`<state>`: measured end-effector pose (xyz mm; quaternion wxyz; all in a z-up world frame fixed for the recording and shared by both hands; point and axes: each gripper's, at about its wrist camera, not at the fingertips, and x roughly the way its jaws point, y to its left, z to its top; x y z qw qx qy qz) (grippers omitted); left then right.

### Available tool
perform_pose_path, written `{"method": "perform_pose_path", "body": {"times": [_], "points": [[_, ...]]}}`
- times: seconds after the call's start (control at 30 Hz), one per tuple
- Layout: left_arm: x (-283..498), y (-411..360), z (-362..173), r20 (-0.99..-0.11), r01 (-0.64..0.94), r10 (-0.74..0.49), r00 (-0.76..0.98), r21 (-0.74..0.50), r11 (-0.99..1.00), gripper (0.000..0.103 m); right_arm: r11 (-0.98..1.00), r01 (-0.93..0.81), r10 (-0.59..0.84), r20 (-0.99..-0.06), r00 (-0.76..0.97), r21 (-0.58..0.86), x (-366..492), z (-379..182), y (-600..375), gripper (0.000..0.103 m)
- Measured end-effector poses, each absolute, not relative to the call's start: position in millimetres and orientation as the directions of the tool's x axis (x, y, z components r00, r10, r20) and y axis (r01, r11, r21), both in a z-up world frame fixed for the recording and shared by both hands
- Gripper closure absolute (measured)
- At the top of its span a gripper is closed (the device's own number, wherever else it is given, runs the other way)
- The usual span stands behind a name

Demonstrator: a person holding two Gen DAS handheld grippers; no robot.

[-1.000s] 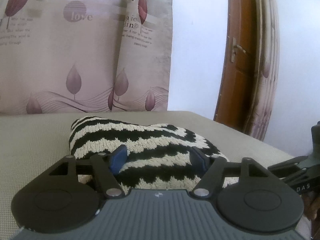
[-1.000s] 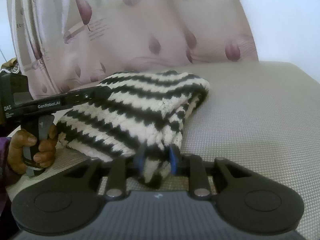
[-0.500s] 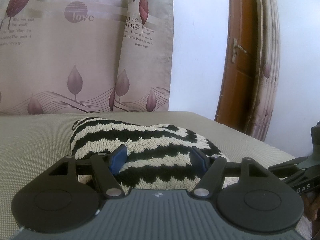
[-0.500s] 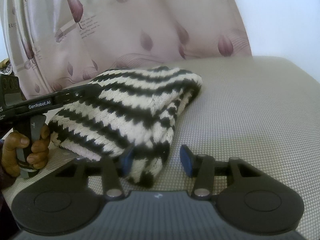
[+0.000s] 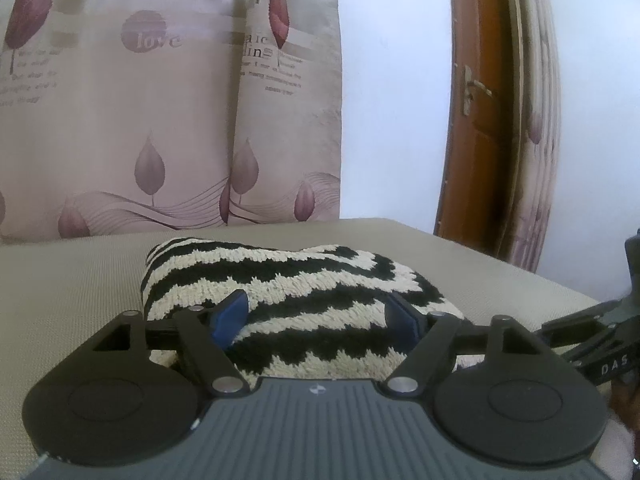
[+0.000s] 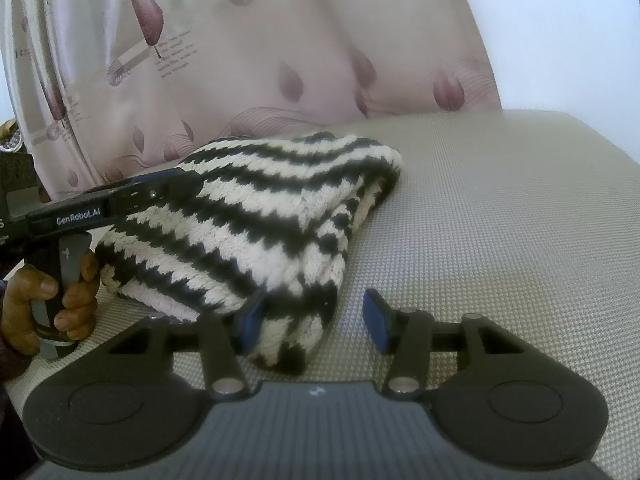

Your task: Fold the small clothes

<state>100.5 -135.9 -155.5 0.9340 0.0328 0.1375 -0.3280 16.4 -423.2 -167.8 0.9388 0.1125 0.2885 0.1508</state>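
Both grippers' jaws just opened wider, right gripper [image 6: 314, 316] released folded striped knit [image 6: 256, 224], left gripper [image 5: 318, 316] loose around it, gripping nothing

A pale pink curtain printed with purple leaves [image 5: 168, 120] hangs behind the beige woven-textured surface [image 6: 500, 208]. Right of the curtain: white wall [image 5: 394, 92], then a brown wooden door [image 5: 478, 120].

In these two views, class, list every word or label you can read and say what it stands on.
"love": curtain, inside a purple disc.
"GenRobot.AI": side of the left tongs.
"DAS": edge of the right tongs, cut off by the frame.
Smaller print on the curtain, in both views: too blurred to read.
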Motion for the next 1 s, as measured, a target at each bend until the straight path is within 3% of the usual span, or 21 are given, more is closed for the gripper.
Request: {"method": "perform_pose_path", "body": {"times": [0.37,0.57,1.0], "points": [[98.8,-144.8,-147.6,-0.329,0.625,-0.579,0.746,0.044,0.780,0.023,0.924,-0.215,0.358,-0.515,0.779,0.317,18.9,-168.0,-425.1,0.049],[104.7,-137.0,-130.5,-0.349,0.583,-0.537,0.768,0.037,0.811,0.012,0.924,-0.208,0.354,-0.518,0.779,0.320,18.9,-168.0,-424.6,0.048],[156.7,-101.5,-124.3,-0.473,0.526,-0.513,0.716,-0.116,0.842,0.006,0.911,-0.225,0.396,-0.575,0.716,0.347,32.4,-159.7,-427.8,0.042]]}}
